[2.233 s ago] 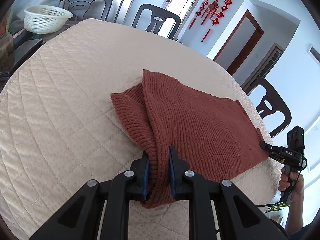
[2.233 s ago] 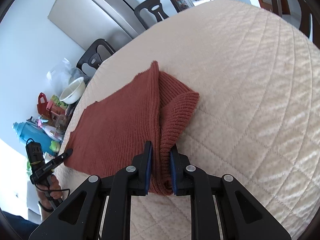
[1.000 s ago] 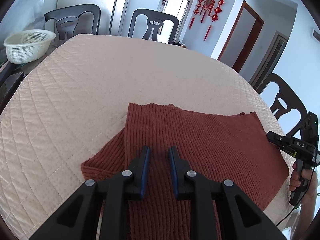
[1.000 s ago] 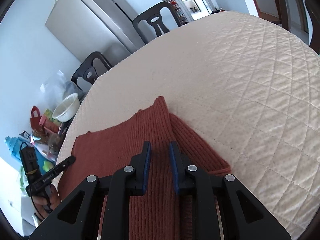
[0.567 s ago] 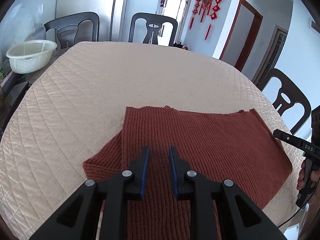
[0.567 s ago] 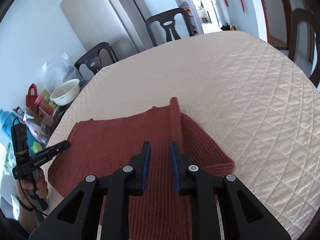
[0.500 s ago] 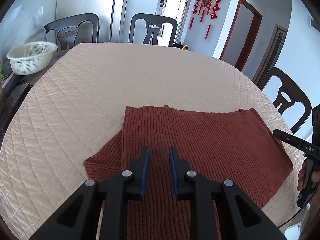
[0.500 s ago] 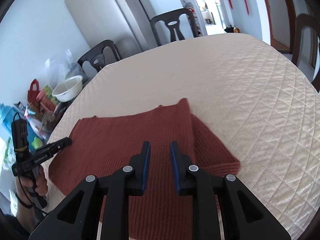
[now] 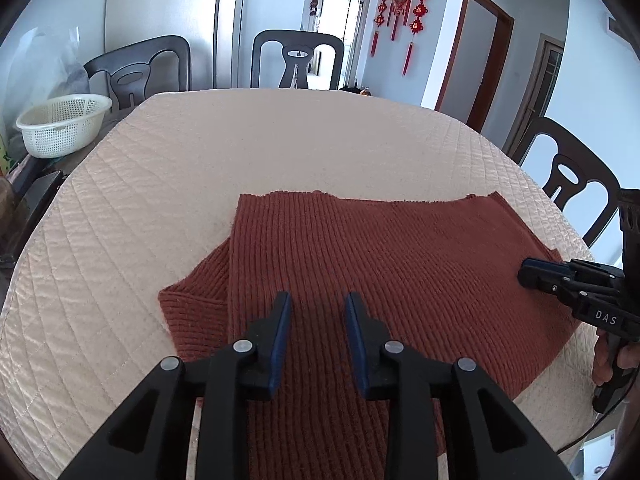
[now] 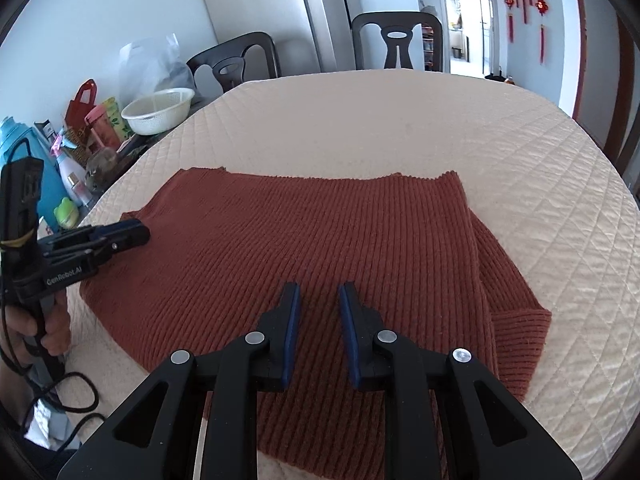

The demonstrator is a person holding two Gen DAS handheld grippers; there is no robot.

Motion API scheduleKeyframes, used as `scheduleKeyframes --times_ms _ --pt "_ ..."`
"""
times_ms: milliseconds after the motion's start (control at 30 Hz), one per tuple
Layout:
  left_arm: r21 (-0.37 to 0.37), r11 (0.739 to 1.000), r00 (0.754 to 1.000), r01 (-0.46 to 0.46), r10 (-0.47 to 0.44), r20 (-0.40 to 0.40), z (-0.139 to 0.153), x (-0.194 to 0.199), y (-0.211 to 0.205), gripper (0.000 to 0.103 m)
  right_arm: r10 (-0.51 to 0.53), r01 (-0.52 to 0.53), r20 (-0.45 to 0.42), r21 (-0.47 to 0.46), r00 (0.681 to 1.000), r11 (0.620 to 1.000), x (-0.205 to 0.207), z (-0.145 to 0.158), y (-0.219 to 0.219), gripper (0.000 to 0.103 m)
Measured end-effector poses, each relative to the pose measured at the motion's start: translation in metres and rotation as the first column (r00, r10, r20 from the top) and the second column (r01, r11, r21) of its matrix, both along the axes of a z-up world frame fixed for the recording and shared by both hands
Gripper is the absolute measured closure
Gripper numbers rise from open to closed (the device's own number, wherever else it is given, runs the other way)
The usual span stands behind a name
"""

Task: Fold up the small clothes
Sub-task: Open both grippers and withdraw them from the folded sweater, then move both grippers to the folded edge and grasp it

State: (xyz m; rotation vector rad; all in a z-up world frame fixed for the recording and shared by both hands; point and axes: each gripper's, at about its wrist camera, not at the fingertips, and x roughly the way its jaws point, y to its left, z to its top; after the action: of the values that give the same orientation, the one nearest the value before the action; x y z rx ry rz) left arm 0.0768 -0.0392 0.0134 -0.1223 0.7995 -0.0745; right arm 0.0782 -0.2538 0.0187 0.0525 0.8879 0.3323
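My left gripper (image 9: 316, 300) hangs over the rust knit sweater (image 9: 392, 260), its jaws opening with only air between them; my right gripper (image 10: 318, 292) is parted a little too, holding nothing. The sweater lies flat at the near edge of the quilted table (image 9: 280, 140), long axis running three to nine o'clock, a sleeve poking out at nine in the left view. Bare quilt stretches toward twelve. Only the right view shows the bottles (image 10: 68, 168) beside the white basket (image 10: 158, 110).

Far half of quilted table (image 9: 304, 140) bare, passable; sweater (image 9: 400, 248) covers near part; chairs (image 9: 298, 58) ring edge.
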Motion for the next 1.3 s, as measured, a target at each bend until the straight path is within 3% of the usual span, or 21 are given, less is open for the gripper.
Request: scheduleKeyframes --times_ms 267,400,500,833,1000,1133,1300 --pt "-0.024 0.999 0.999 0.044 -0.043 0.033 0.014 -0.018 -0.009 0.073 0.091 -0.09 0.047 -0.023 0.995 0.996 -0.018 0.014 0.026 0.082" --pt "-0.024 0.995 0.995 0.099 -0.098 0.02 0.008 -0.021 -0.018 0.07 0.135 -0.134 0.011 -0.056 0.991 0.989 -0.016 -0.003 0.044 0.082" --pt "-0.017 0.995 0.995 0.096 -0.096 -0.013 0.0 -0.021 -0.021 0.07 0.132 -0.13 0.027 -0.059 0.991 0.99 -0.019 0.001 0.045 0.082" --pt "-0.037 0.995 0.996 0.092 -0.092 0.003 -0.004 -0.043 -0.017 0.069 0.217 -0.212 0.041 -0.106 0.975 0.972 -0.046 -0.001 0.056 0.082" --pt "-0.061 0.996 0.998 0.067 -0.066 0.02 0.003 -0.048 -0.01 0.069 0.252 -0.241 0.083 -0.127 0.964 0.962 -0.053 0.009 0.068 0.082" --pt "-0.063 0.998 0.999 0.003 0.0 0.036 0.006 -0.047 0.007 0.069 0.287 -0.277 0.054 -0.133 0.957 0.951 -0.049 -0.004 0.082 0.082" --pt "-0.086 0.993 0.995 -0.086 0.09 0.036 0.007 -0.047 0.032 0.064 0.267 -0.262 0.068 -0.073 0.961 0.962 -0.037 0.001 0.082 0.082"
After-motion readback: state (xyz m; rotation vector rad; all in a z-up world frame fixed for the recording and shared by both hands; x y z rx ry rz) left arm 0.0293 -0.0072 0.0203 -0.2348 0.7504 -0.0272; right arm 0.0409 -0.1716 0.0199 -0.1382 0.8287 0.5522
